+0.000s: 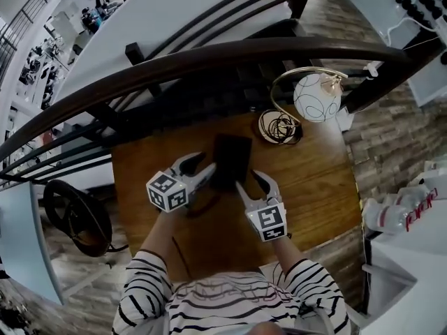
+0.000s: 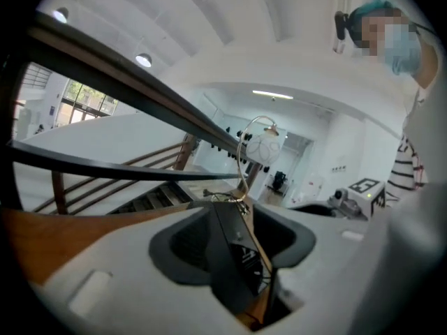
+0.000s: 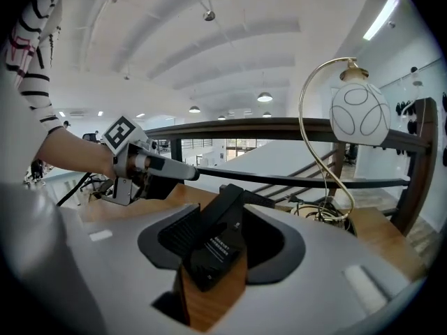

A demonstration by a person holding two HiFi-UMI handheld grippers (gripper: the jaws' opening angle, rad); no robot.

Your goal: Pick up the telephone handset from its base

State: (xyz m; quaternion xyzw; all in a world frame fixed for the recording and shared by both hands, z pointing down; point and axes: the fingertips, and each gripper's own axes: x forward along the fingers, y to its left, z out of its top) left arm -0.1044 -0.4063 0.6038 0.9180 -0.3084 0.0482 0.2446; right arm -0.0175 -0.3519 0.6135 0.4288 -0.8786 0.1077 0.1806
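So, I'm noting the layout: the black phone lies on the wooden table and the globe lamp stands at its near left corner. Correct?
Not quite: the lamp stands at the far right corner of the table, as the head view shows. The black phone does lie on the table.

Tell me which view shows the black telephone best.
The right gripper view: the black telephone sits close and large, showing a broad face with white print. The head view shows only a dark rectangle from above; the left gripper view shows it narrow and edge-on.
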